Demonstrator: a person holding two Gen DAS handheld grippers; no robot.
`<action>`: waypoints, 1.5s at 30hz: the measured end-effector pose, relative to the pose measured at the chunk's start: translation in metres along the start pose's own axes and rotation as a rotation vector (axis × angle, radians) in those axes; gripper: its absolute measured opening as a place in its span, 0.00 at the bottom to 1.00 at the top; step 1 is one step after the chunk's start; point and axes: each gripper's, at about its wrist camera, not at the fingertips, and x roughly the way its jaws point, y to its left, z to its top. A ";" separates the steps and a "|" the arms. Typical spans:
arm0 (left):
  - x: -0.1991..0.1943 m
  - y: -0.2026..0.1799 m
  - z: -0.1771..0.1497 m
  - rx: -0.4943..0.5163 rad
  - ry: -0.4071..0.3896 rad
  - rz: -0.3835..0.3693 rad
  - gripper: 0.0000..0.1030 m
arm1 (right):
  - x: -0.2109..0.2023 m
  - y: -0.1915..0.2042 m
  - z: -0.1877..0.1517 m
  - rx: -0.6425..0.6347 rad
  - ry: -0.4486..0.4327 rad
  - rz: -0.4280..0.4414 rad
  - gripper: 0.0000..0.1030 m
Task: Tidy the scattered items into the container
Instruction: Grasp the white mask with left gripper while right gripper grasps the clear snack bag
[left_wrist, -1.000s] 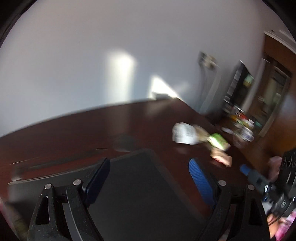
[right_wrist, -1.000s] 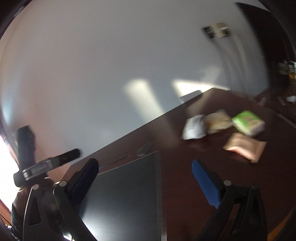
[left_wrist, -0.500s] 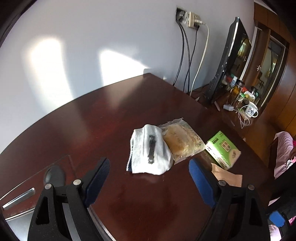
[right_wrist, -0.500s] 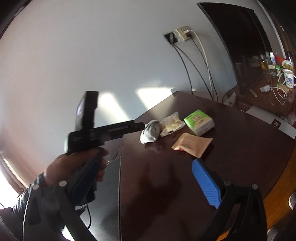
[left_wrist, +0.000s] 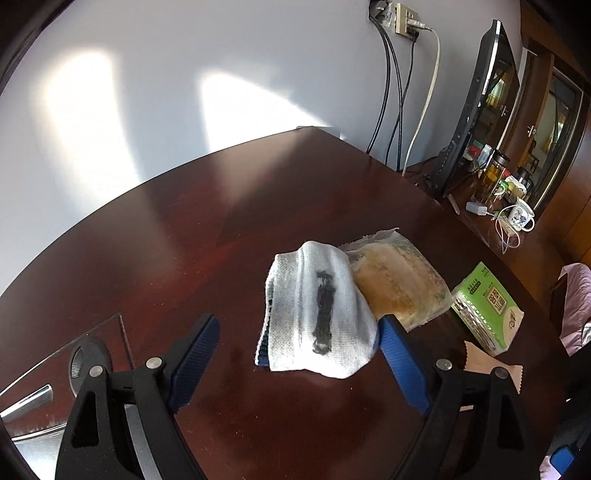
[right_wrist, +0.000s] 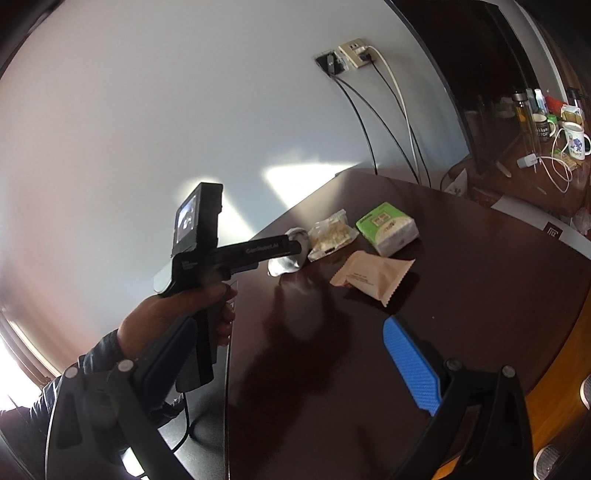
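Left wrist: left gripper spread wide, white sock between fingers; right gripper spread, empty.

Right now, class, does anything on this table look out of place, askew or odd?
The folded white sock bears a dark smudge down its middle and lies partly over the clear snack bag. The green tissue pack and tan packet lie loose at odd angles. Nothing looks spilled or broken.

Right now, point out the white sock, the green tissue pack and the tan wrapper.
white sock (left_wrist: 321, 314), left wrist view, on its dark middle stripe.
green tissue pack (right_wrist: 388, 229), right wrist view, on its top face.
tan wrapper (right_wrist: 369, 275), right wrist view, on its flat centre.
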 end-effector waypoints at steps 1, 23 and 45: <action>0.002 -0.001 0.000 0.002 0.003 0.003 0.86 | 0.000 0.001 0.000 -0.002 0.001 0.000 1.00; -0.010 0.009 -0.011 0.034 -0.055 -0.005 0.55 | 0.047 0.016 0.068 -0.217 0.033 -0.117 1.00; -0.069 0.059 -0.044 -0.049 -0.178 -0.050 0.55 | 0.237 0.019 0.102 -0.470 0.385 -0.314 0.92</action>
